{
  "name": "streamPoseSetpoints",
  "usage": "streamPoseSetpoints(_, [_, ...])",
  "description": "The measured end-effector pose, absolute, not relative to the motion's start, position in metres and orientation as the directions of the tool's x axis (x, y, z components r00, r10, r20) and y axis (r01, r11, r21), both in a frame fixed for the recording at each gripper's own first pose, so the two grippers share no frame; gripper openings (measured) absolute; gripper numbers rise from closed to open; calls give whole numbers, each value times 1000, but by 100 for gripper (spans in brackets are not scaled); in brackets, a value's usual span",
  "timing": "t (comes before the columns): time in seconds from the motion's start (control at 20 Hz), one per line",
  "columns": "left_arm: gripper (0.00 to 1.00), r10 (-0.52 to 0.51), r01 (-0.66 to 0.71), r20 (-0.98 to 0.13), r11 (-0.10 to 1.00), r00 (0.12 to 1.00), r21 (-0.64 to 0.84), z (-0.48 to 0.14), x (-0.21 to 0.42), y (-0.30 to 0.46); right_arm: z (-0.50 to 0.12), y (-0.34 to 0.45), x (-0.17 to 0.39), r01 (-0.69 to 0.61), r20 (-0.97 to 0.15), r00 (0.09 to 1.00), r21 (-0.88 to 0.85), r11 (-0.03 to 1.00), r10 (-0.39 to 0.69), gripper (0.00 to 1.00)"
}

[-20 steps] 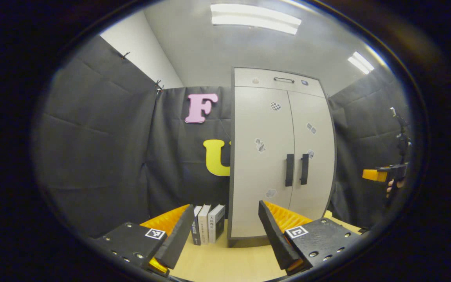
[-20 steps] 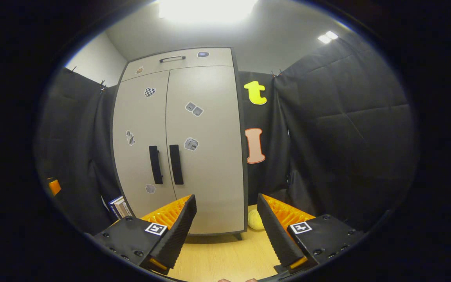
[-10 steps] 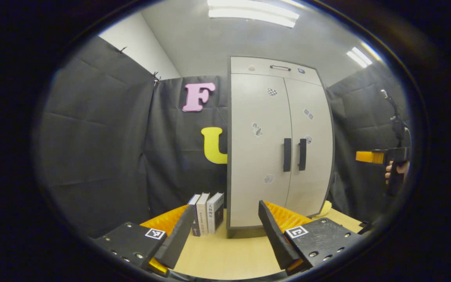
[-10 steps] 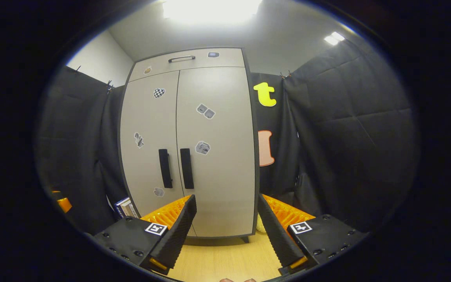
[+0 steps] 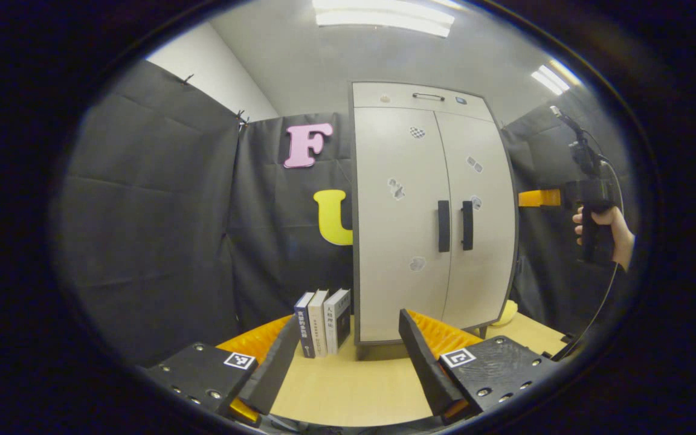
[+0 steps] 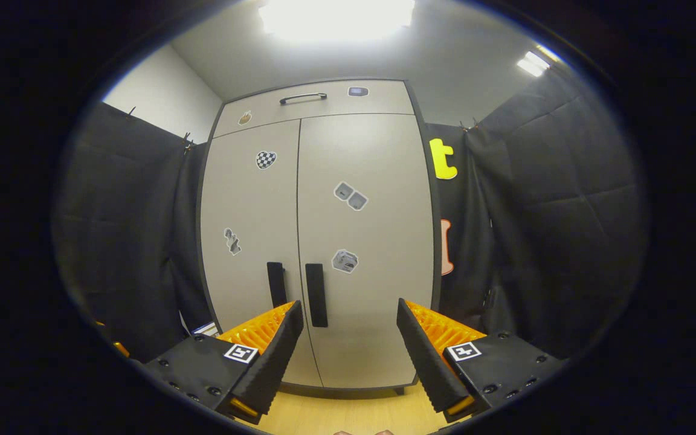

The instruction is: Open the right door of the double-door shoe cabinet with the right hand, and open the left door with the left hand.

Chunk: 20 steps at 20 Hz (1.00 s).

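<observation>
Right gripper [image 6: 350,317] now nearer the shoe cabinet [image 6: 318,241], doors closed; both grippers' fingers spread, empty.

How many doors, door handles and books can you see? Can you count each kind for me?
Doors: 2, the left door and the right door, both closed.
Door handles: 2, the left handle and the right handle.
Books: 3, the books standing beside the cabinet.
Total: 7
</observation>
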<state>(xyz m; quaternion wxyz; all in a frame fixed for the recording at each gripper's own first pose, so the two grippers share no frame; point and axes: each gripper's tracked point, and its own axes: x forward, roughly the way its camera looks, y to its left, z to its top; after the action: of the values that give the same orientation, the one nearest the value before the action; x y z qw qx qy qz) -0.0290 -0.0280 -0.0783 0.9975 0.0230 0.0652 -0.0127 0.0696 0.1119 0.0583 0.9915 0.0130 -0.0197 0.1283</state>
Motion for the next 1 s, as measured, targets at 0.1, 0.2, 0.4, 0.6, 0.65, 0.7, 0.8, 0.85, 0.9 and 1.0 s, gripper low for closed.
streamPoseSetpoints(0.1, [95, -21, 25, -151, 999, 988, 25, -87, -30, -26, 64, 126, 83, -285, 35, 958, 32, 958, 284, 98])
streamPoseSetpoints(0.2, [95, -9, 11, -164, 1000, 986, 11, -93, -32, -23, 72, 138, 99, -319, 36, 948, 40, 947, 317, 98])
streamPoseSetpoints(0.4, [95, 20, -15, -183, 999, 983, 30, -102, -42, -13, 85, 151, 131, -324, 13, 946, 2, 946, 324, 98])
streamPoseSetpoints(0.6, [95, 54, -39, -210, 997, 976, 74, -108, -45, -8, 86, 174, 153, -354, 15, 935, 7, 935, 353, 98])
streamPoseSetpoints(0.65, [95, 65, -46, -212, 994, 975, 96, -107, -46, -6, 81, 178, 159, -354, -2, 935, -5, 935, 354, 98])
streamPoseSetpoints(0.7, [95, 81, -57, -204, 991, 976, 118, -105, -48, -3, 76, 182, 165, -352, -13, 936, -14, 936, 352, 98])
streamPoseSetpoints(0.8, [95, 94, -70, -195, 989, 976, 128, -102, -51, 1, 68, 186, 179, -329, -17, 944, -24, 944, 328, 98])
streamPoseSetpoints(0.85, [95, 102, -78, -199, 990, 975, 121, -103, -51, 6, 63, 186, 185, -313, -26, 950, -22, 950, 312, 98])
streamPoseSetpoints(0.9, [95, 109, -87, -204, 990, 973, 113, -107, -56, 14, 58, 187, 192, -300, -41, 953, -12, 954, 300, 98])
streamPoseSetpoints(1.0, [95, 126, -105, -213, 989, 969, 105, -110, -60, 18, 47, 190, 202, -284, -78, 956, -6, 959, 283, 98])
